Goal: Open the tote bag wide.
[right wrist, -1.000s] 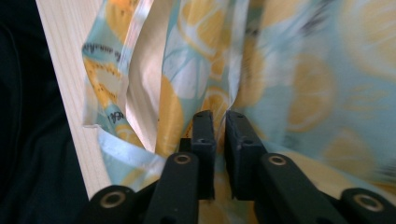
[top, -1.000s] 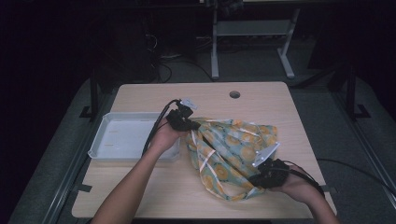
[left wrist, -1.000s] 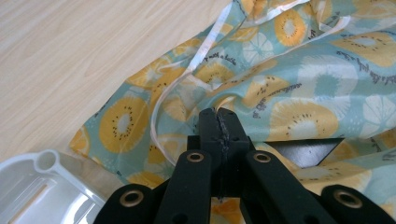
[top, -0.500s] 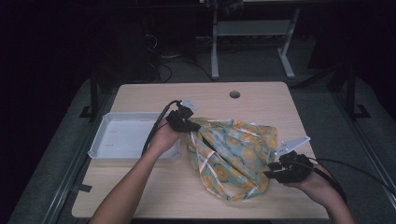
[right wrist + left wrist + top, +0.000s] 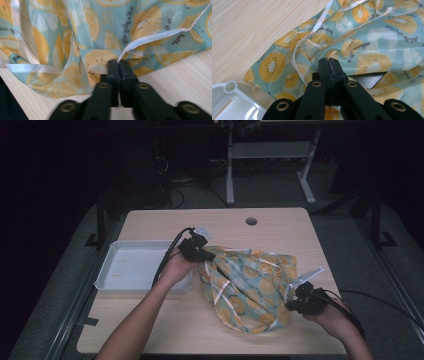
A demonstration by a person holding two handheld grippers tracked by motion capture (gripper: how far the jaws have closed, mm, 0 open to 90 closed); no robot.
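A thin cloth (image 5: 250, 280) printed with orange citrus slices on pale teal, trimmed with white ribbon, lies crumpled on the wooden table (image 5: 280, 225). My left gripper (image 5: 202, 255) holds its upper left edge. In the left gripper view the jaws (image 5: 329, 61) are shut on a fold of the cloth (image 5: 372, 37) and a ribbon. My right gripper (image 5: 294, 302) sits at the cloth's lower right edge. Its jaws (image 5: 117, 62) have just been closing and now stand together, with the white-hemmed edge of the cloth (image 5: 140, 27) pinched at their tips.
A white plastic tray (image 5: 135, 265) stands left of the cloth, its corner (image 5: 229, 87) close under my left gripper. A round cable hole (image 5: 251, 221) sits near the table's far edge. Bare tabletop lies beyond and in front of the cloth. Black cables trail from both grippers.
My right gripper has shifted a little to the right along the cloth's lower edge and now grips the hem there. The left gripper and its hand have stayed put.
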